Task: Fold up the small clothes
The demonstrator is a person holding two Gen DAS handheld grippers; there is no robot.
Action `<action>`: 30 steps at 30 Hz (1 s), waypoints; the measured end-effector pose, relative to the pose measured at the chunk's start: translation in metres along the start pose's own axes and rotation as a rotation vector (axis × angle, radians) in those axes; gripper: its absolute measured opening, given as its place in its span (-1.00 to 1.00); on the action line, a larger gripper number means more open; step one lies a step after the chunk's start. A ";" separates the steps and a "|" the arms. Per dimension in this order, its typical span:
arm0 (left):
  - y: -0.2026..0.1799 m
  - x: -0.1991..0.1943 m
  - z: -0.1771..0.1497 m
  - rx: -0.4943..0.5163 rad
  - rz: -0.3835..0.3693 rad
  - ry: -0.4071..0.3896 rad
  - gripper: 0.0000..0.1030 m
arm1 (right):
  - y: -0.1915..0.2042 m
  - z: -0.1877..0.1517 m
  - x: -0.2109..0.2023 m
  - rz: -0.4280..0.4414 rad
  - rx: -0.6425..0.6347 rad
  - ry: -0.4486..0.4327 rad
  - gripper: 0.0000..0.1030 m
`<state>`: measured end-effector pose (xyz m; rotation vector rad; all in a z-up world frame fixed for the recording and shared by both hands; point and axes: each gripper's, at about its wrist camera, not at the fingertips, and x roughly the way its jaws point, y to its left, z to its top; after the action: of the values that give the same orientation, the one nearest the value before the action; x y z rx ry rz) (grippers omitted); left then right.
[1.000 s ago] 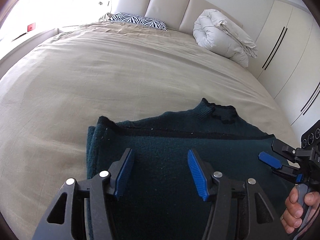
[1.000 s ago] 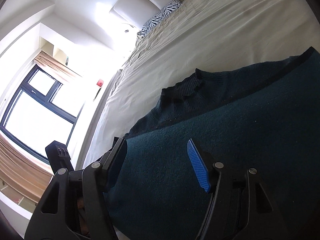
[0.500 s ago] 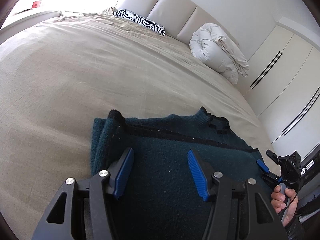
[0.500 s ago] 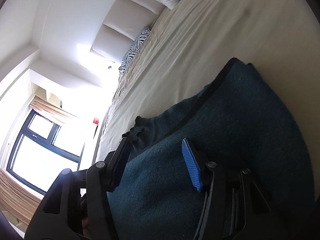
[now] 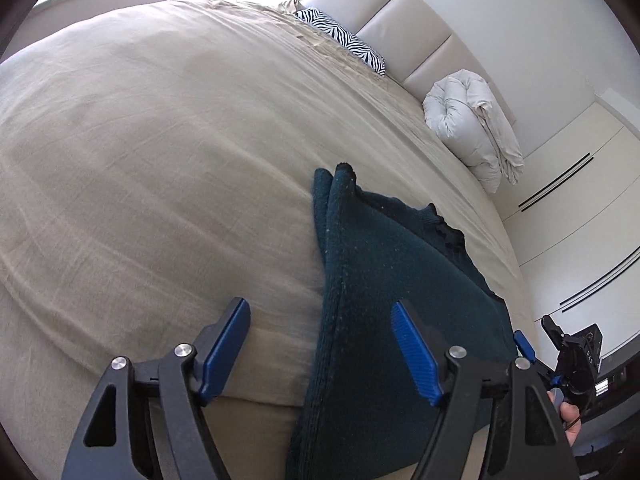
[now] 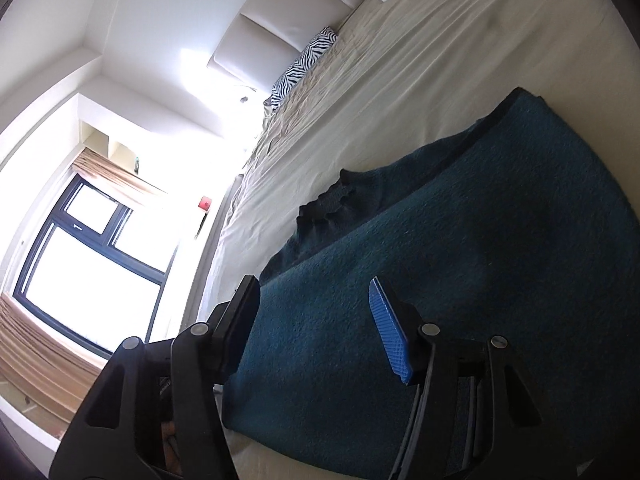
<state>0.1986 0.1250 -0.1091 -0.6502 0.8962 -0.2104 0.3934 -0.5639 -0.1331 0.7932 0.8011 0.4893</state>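
A dark teal knit sweater (image 5: 384, 288) lies folded on the beige bed (image 5: 160, 160), its black-trimmed collar toward the headboard. It also fills the right wrist view (image 6: 460, 264). My left gripper (image 5: 320, 344) is open and empty, straddling the sweater's left folded edge near the bed's front edge. My right gripper (image 6: 316, 316) is open and empty, low over the sweater's near right part; it also shows at the right edge of the left wrist view (image 5: 536, 344).
A zebra-print pillow (image 5: 344, 40) and a rolled white duvet (image 5: 472, 120) lie by the padded headboard (image 5: 420, 36). White wardrobe doors (image 5: 580, 208) stand to the right. A window (image 6: 88, 256) is on the left wall.
The left gripper has shifted left, from over the sweater's middle to its left edge. The right gripper has tilted and drawn back slightly. Both stay open.
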 end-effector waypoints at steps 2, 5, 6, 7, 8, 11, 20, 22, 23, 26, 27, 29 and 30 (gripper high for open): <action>-0.005 0.007 0.003 0.004 -0.039 0.055 0.45 | 0.011 -0.009 0.016 0.017 -0.018 0.049 0.10; -0.004 0.024 0.009 -0.036 -0.138 0.143 0.45 | 0.022 -0.019 0.034 0.030 -0.022 0.098 0.10; -0.004 0.028 0.009 -0.044 -0.130 0.158 0.45 | 0.025 -0.021 0.038 0.039 -0.019 0.112 0.10; -0.006 0.031 0.010 -0.039 -0.124 0.168 0.45 | 0.027 -0.024 0.043 0.048 -0.017 0.126 0.10; -0.010 0.033 0.010 -0.028 -0.128 0.182 0.45 | 0.029 -0.025 0.046 0.055 -0.013 0.135 0.10; -0.012 0.038 0.010 -0.056 -0.153 0.213 0.43 | 0.035 -0.028 0.054 0.071 -0.001 0.161 0.10; 0.007 0.044 0.006 -0.188 -0.190 0.262 -0.44 | 0.036 -0.030 0.098 0.083 0.047 0.255 0.10; 0.010 0.044 0.007 -0.193 -0.188 0.267 -0.56 | 0.034 -0.032 0.111 0.069 0.051 0.278 0.10; 0.011 0.043 0.006 -0.194 -0.193 0.265 -0.61 | 0.032 -0.033 0.117 0.050 0.052 0.291 0.06; 0.013 0.039 0.005 -0.192 -0.201 0.254 -0.66 | 0.025 -0.037 0.128 0.008 0.034 0.311 0.06; 0.013 0.038 0.006 -0.190 -0.201 0.250 -0.67 | 0.025 -0.038 0.128 0.008 0.020 0.311 0.06; 0.010 0.034 0.007 -0.187 -0.200 0.240 -0.68 | 0.023 -0.039 0.128 0.016 0.015 0.305 0.05; 0.008 0.033 0.008 -0.187 -0.199 0.235 -0.68 | 0.022 -0.040 0.127 0.023 0.013 0.302 0.05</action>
<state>0.2248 0.1202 -0.1318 -0.9033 1.0852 -0.3909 0.4380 -0.4495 -0.1896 0.7508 1.0760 0.6339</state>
